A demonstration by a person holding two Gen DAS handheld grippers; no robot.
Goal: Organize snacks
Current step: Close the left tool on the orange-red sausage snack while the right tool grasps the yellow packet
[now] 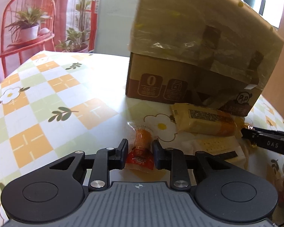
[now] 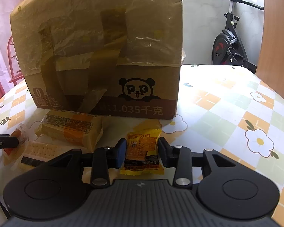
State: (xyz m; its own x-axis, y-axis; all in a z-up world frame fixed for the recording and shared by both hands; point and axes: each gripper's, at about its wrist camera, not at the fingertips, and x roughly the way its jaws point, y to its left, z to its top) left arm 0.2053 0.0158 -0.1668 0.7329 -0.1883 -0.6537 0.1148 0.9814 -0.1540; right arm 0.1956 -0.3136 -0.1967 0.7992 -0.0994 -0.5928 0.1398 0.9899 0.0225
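Observation:
My left gripper (image 1: 140,145) is shut on a small clear-wrapped orange snack with a red label (image 1: 142,149), held just over the table. My right gripper (image 2: 142,145) has its fingers against both sides of a yellow snack packet (image 2: 142,154) lying on the table. A taped cardboard box with a panda logo (image 2: 104,56) stands just behind; it also shows in the left wrist view (image 1: 198,47). A yellow wrapped cake (image 2: 70,130) and a white cracker pack (image 2: 39,152) lie in front of the box, between the two grippers.
The table wears a checked cloth with flowers (image 1: 47,98). A red plant stand with potted plants (image 1: 26,30) is beyond the table's far left. An exercise bike (image 2: 231,37) stands behind the table at the right. My right gripper's finger shows at the left view's edge (image 1: 265,141).

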